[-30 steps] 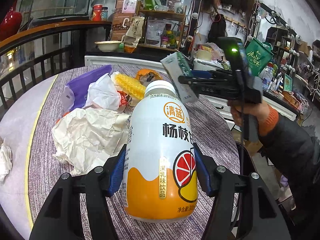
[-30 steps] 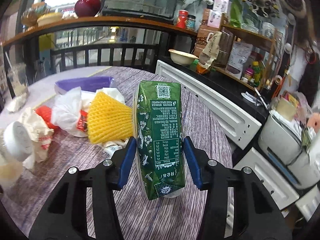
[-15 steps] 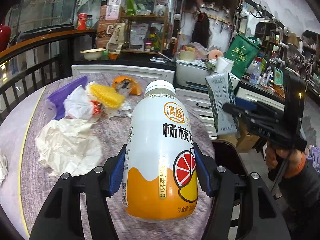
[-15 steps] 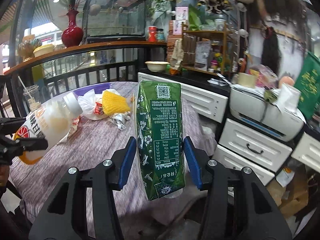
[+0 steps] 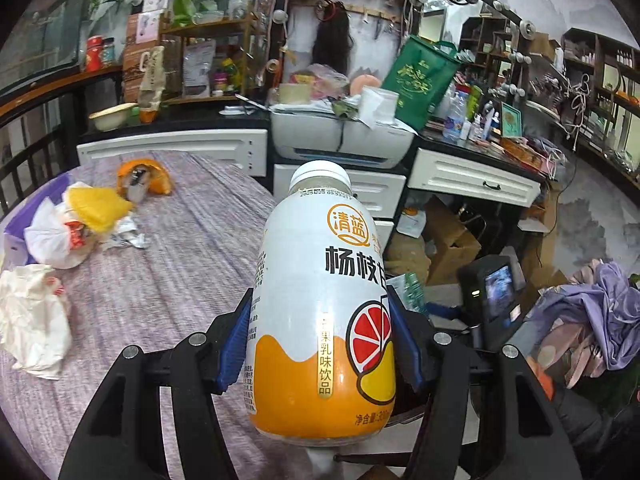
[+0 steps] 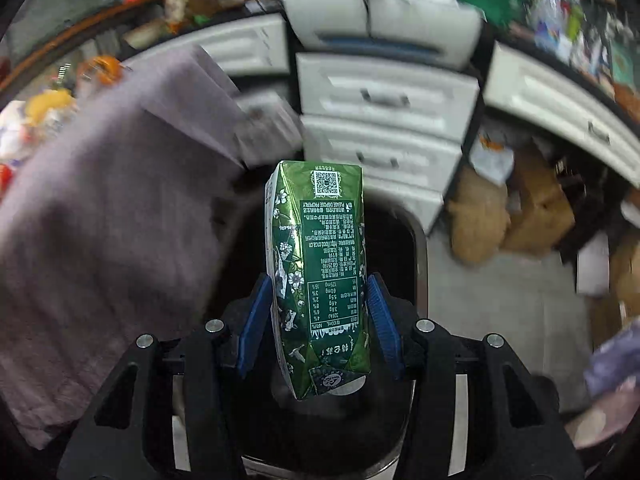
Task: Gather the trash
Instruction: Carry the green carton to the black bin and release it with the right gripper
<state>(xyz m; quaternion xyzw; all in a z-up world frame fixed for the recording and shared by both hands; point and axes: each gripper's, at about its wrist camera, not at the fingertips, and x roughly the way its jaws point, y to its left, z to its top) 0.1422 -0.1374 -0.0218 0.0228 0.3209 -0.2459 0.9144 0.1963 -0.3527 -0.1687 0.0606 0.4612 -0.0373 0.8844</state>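
My left gripper (image 5: 320, 348) is shut on a white and orange drink bottle (image 5: 320, 304) with a white cap, held over the right edge of the purple-clothed table (image 5: 180, 264). My right gripper (image 6: 316, 320) is shut on a green drink carton (image 6: 318, 264), which hangs over the dark opening of a metal-rimmed trash bin (image 6: 418, 248) beside the table. In the left wrist view the right gripper's body with its small screen (image 5: 496, 292) shows low on the right, past the bottle; a sliver of the green carton (image 5: 412, 284) peeks out there.
More trash lies on the table's left: crumpled white paper (image 5: 32, 320), a white bag with yellow foam netting (image 5: 92, 208) and orange peel (image 5: 140, 176). White drawers (image 6: 384, 104) and a printer (image 5: 344, 136) stand behind the bin. Cardboard boxes (image 6: 532, 208) sit on the floor.
Both grippers swung right, off the table. The right one dropped and tipped downward, bringing the carton over the bin. The trash pile slid to the left in the left wrist view.
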